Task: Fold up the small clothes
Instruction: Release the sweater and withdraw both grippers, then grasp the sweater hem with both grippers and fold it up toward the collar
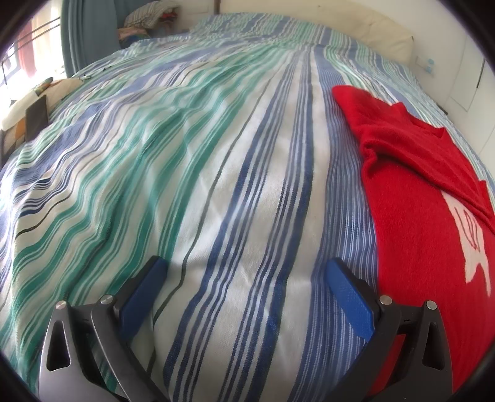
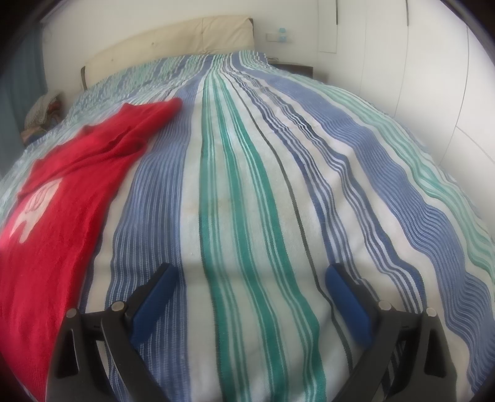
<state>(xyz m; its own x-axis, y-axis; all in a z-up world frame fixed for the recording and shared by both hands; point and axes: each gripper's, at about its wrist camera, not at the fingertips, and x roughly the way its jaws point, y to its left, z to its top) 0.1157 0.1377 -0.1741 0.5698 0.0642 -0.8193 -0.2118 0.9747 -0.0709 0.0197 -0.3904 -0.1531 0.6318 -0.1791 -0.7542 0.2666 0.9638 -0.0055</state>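
Note:
A red knitted sweater (image 1: 414, 198) with a white motif lies on the striped bedspread (image 1: 216, 173), at the right edge of the left wrist view. Its sleeves are folded across the body. It also shows in the right wrist view (image 2: 62, 198), at the left. My left gripper (image 1: 246, 272) is open and empty, low over the bedspread just left of the sweater. My right gripper (image 2: 250, 276) is open and empty, over the bedspread (image 2: 263, 185) to the right of the sweater.
A cream headboard (image 2: 173, 40) stands at the far end of the bed. White wardrobe doors (image 2: 433, 77) line the right side. A pile of clothes (image 1: 151, 18) and a blue curtain (image 1: 83, 34) are at the far left. A dark nightstand (image 2: 294, 69) stands beside the headboard.

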